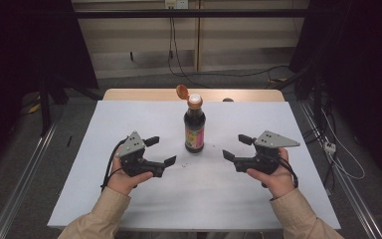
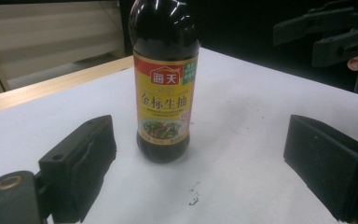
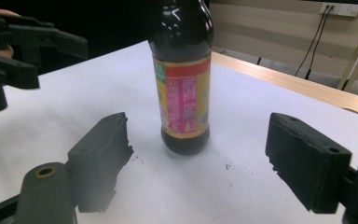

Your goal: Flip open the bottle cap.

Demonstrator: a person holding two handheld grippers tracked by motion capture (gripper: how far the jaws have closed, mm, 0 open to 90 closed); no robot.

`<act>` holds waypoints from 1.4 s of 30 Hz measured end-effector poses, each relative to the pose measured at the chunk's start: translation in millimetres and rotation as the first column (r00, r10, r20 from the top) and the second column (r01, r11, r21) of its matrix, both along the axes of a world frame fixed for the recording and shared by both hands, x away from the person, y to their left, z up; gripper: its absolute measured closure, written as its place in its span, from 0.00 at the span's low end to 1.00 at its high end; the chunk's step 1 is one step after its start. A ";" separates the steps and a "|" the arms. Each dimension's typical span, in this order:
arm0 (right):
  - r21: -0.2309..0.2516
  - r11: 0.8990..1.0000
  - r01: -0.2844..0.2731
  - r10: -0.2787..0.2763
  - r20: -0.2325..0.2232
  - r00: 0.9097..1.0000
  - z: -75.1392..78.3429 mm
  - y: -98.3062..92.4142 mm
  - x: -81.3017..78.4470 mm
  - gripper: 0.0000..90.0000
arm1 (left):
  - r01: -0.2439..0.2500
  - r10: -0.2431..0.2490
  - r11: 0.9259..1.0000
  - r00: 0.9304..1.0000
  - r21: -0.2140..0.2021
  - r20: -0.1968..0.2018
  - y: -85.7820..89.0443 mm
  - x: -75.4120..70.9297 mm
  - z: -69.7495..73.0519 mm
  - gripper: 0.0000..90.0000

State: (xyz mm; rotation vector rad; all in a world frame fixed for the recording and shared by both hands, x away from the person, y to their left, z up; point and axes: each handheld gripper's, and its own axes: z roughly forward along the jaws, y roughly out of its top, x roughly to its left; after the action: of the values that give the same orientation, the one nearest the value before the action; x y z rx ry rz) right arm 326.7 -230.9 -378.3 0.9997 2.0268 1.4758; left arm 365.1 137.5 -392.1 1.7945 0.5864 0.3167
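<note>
Grippers first: left gripper and right gripper both sit with jaws spread wide and nothing between them, hovering low over the white surface, one on each side of the soy sauce bottle. In both gripper views the bottle stands framed right between the black pads, so the aim looks good already.

Bottle itself is upright near the middle of the surface, a bit toward 12 o'clock from the hands. Left gripper is at roughly its 8 o'clock, right one at its 4 o'clock, both near but not touching. The orange flip cap is hinged open and leaning off to about 10 o'clock of the neck.

My take on doing this well: one gripper should close on the labelled body, low-ish and square, since glass is slick and the bottle is tall and tippy. Close gently, no shoving. Then bring the other in from above for the cap, pressing it over the neck rather than sideways, otherwise the whole thing could slide or topple.
</note>
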 end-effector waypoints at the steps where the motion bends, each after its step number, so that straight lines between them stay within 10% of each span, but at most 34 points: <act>1: -0.001 1.000 -0.001 0.001 -0.002 1.000 -1.2 -0.4 -0.6 0.23 | 0.002 -0.002 1.000 1.000 0.003 -0.003 0.9 -0.7 -0.4 0.10; 42: -0.037 0.994 0.099 -0.100 -0.043 0.994 -57.9 -46.3 -31.7 0.21 | -0.061 0.064 0.994 0.997 0.086 -0.033 48.0 -9.1 -21.3 0.09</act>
State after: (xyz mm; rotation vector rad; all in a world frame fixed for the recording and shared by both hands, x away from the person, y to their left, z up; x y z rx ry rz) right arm 295.0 -277.2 -436.2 1.1119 1.9962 1.3738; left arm 356.0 185.5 -413.4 1.8693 0.6639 0.3576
